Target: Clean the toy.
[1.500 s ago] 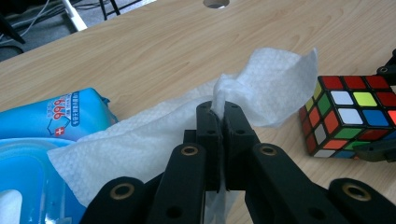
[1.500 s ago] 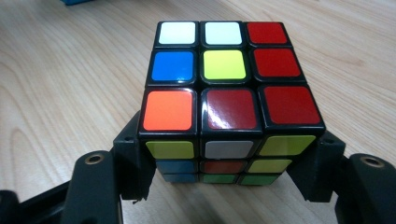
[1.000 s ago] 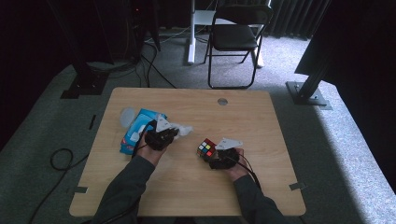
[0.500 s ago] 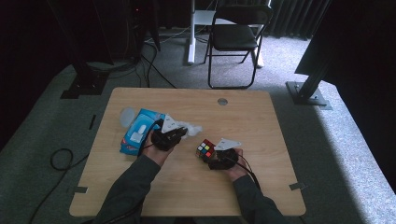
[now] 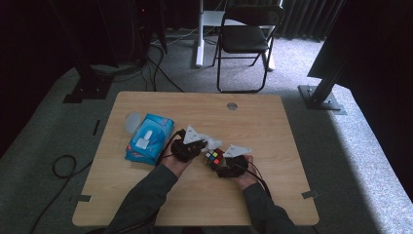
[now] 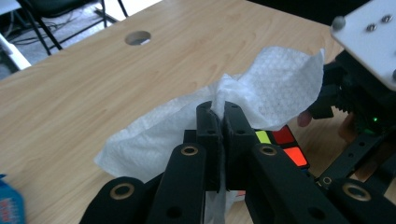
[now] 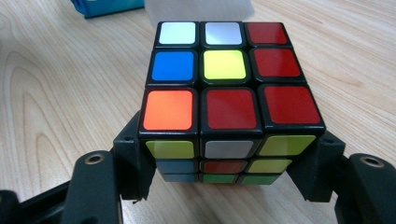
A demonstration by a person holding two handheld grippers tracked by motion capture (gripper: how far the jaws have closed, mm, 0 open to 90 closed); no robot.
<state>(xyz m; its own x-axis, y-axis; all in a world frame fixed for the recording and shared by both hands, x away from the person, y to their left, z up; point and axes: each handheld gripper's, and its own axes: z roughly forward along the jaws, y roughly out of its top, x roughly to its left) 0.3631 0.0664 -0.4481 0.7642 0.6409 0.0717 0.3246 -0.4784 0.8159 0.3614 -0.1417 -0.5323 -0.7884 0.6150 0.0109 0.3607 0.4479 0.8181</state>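
Note:
A scrambled puzzle cube (image 7: 229,105) stands on the wooden table, clamped at its two sides by my right gripper (image 7: 226,163), which is shut on it. From the high view the cube (image 5: 213,157) sits mid-table in front of the right gripper (image 5: 221,163). My left gripper (image 6: 217,114) is shut on a white tissue (image 6: 275,93), whose loose end hangs over the cube's (image 6: 280,140) top edge. In the high view the left gripper (image 5: 202,146) holds the tissue (image 5: 212,143) just left of and above the cube.
A blue tissue pack (image 5: 148,139) lies on the table (image 5: 272,122) left of my hands, with a pale round lid (image 5: 132,122) beside it. A cable hole (image 5: 232,106) is near the far edge. A folding chair (image 5: 246,39) stands beyond the table.
My left gripper has carried the tissue rightward from beside the blue pack to right against the cube. The right gripper and cube have stayed put.

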